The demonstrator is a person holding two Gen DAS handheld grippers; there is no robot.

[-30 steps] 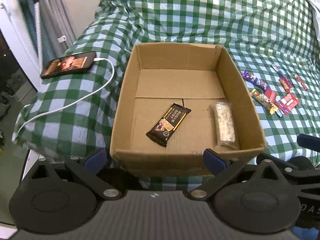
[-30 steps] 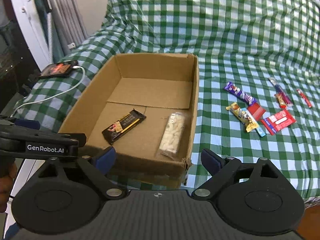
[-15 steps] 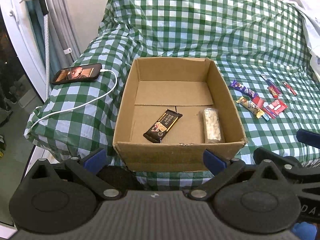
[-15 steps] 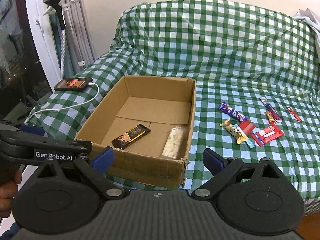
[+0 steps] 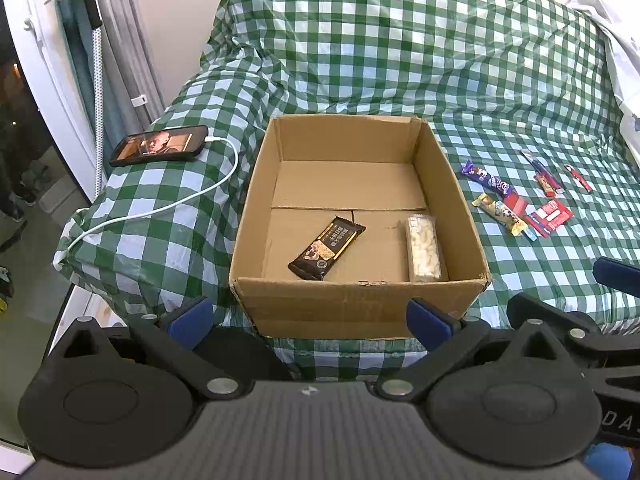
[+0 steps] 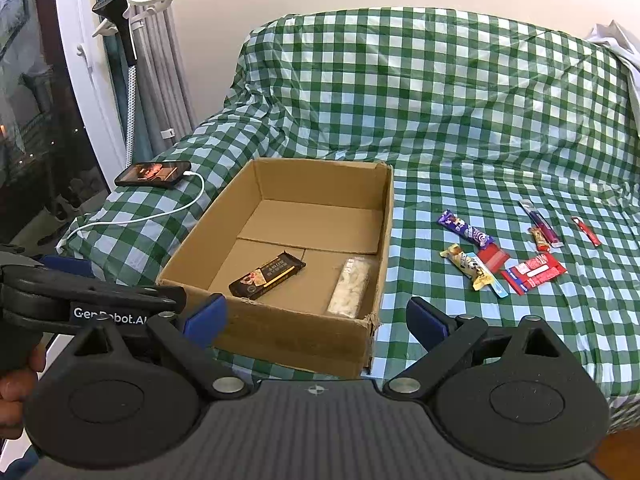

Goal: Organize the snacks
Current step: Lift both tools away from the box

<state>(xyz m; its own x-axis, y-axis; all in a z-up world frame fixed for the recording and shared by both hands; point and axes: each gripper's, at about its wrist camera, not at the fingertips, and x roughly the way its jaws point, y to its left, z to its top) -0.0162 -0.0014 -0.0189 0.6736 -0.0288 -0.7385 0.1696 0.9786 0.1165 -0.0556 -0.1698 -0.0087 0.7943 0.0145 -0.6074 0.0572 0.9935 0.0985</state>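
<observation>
A cardboard box sits on a bed, two snack bars inside; loose snacks lie to its right, a phone to its left.

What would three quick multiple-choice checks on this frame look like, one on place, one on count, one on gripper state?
1. Where does the clear-wrapped pale snack bar lie?
A. inside the brown cardboard box, along its right wall
B. on the checked cloth beside the phone
C. between a gripper's fingers

2. How many snacks are inside the box?
A. none
B. two
C. five

3. What state is the right gripper in?
A. shut on a red wrapper
B. shut with nothing in it
C. open with nothing in it

Answers:
1. A: the bar rests on the box floor against the right wall.
2. B: only the dark brown wrapped chocolate bar and the pale bar are in there; the other wrappers lie on the green and white checked cloth.
3. C: its blue-padded fingers stand wide apart with nothing between them.
</observation>
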